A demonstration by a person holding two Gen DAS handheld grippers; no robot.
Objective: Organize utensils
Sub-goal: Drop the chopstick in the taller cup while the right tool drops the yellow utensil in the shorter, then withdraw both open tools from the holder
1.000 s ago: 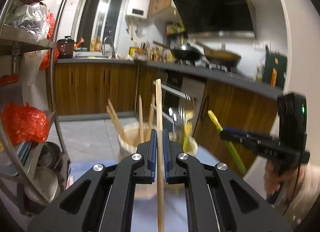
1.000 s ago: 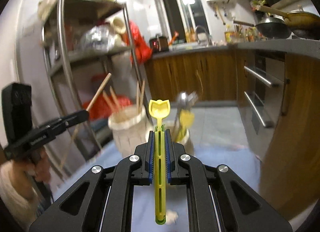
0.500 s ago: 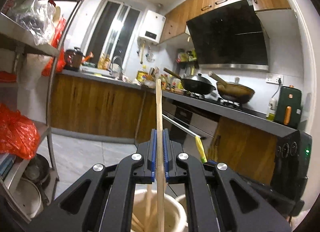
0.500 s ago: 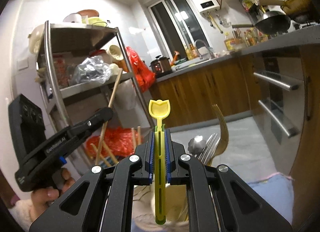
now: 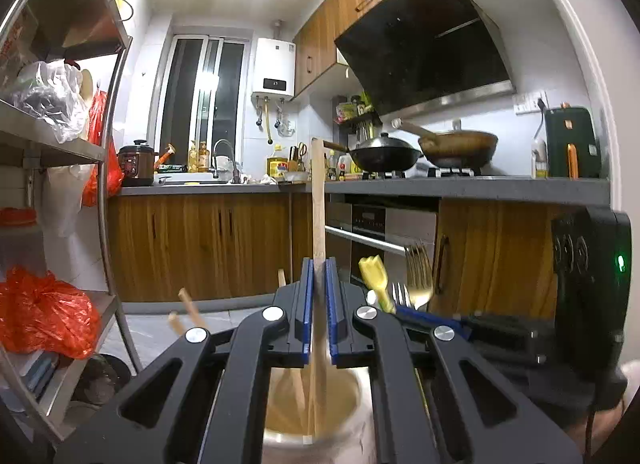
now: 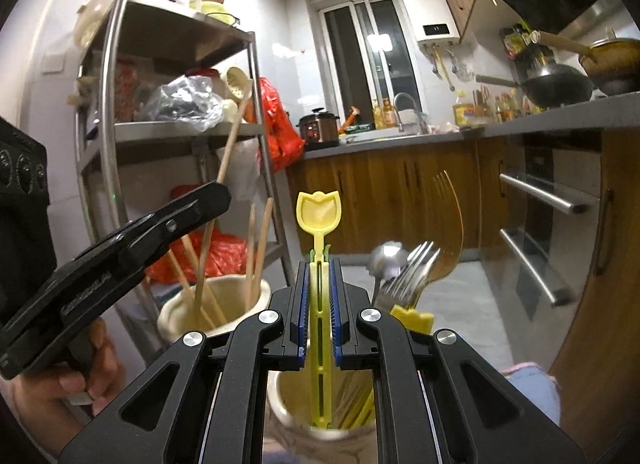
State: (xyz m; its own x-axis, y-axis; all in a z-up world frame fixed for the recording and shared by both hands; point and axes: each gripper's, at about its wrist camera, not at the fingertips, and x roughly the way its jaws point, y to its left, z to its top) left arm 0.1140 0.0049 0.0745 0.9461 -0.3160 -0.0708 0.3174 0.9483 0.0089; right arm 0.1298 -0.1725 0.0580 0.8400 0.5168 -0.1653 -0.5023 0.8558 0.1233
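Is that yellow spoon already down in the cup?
Partly in. The right gripper holds the yellow spoon upright, its lower end inside the cup.

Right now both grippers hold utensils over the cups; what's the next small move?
Probably open both. The left gripper already has the wooden stick reaching into the left cup, and the right gripper has the yellow spoon reaching into the right cup.

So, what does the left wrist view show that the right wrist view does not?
Only the left wrist view shows the left gripper shut on the wooden chopstick above its cup. Only the right wrist view shows the right gripper shut on the yellow utensil, and the steel shelf. Both show the forks and the wok.
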